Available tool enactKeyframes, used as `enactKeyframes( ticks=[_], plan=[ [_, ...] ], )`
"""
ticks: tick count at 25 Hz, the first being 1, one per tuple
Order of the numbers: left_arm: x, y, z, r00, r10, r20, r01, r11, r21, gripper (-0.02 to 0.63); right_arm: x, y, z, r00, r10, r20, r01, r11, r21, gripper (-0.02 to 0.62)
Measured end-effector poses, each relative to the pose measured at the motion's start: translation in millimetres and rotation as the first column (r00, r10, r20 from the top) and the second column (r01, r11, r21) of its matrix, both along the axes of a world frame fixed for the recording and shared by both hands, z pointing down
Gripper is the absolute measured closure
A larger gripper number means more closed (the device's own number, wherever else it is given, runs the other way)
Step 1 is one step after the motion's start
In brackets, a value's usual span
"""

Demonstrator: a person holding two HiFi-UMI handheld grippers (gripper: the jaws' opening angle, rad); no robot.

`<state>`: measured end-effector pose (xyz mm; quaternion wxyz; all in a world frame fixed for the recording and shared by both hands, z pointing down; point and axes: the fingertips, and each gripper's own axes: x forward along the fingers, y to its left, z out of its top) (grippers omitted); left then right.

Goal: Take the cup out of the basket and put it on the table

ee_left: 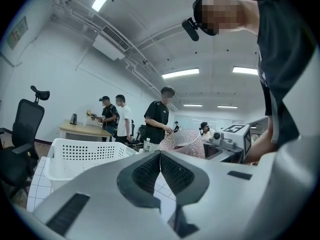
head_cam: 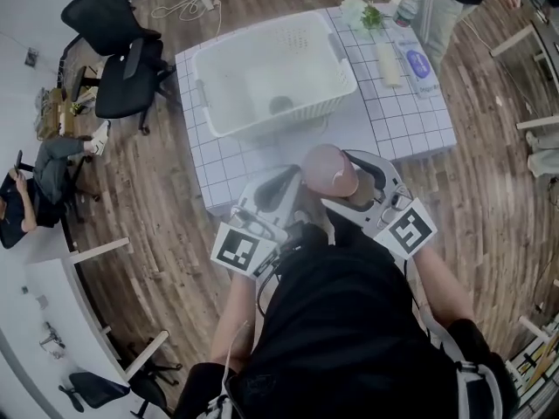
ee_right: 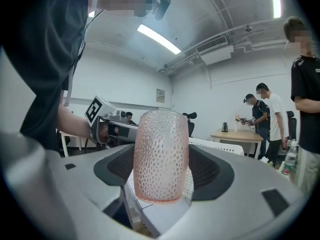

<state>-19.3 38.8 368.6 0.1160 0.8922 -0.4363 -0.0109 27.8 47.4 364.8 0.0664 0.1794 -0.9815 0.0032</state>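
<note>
A pink dimpled cup (head_cam: 329,170) is held in the air over the near edge of the white gridded table (head_cam: 397,125), in front of the white basket (head_cam: 272,70). My right gripper (head_cam: 339,183) is shut on the cup. In the right gripper view the cup (ee_right: 161,156) stands upright between the two dark pads and fills the gap. My left gripper (head_cam: 291,180) hangs just left of the cup with its jaws pressed together and nothing in them. From the left gripper view (ee_left: 160,170) the cup (ee_left: 184,143) shows to the right and the basket (ee_left: 82,156) to the left.
A small dark thing (head_cam: 281,105) lies in the basket. On the table's right side are a pale roll (head_cam: 388,63), a blue-labelled item (head_cam: 418,65), a plant (head_cam: 364,14) and a bottle (head_cam: 408,8). A black office chair (head_cam: 118,51) stands at the left. People stand nearby.
</note>
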Motion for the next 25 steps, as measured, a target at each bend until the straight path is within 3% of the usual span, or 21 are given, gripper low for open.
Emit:
enactKeyframes(
  ticks=[5,11,15,25],
  plan=[
    [-1,10,0,0.999,0.043,-0.004,-0.043,0.999,0.012,0.595,0,10,11,0.999,0.016,-0.027,-0.016,1.000,-0.008,0.252],
    [5,4,4,0.999,0.026,-0.025,-0.026,1.000,0.000,0.595,6,8,27,0.998,-0.005,-0.061,0.004,1.000,-0.028,0.252],
    [27,-3,3,0.998,0.047,-0.041,-0.047,0.999,-0.011,0.595,17,0,41,0.995,-0.021,-0.102,0.018,0.999,-0.032,0.253],
    [50,-34,60,0.999,0.037,-0.012,-0.038,0.991,-0.128,0.595,51,-47,94,0.990,0.021,-0.139,-0.032,0.996,-0.082,0.265]
  ],
)
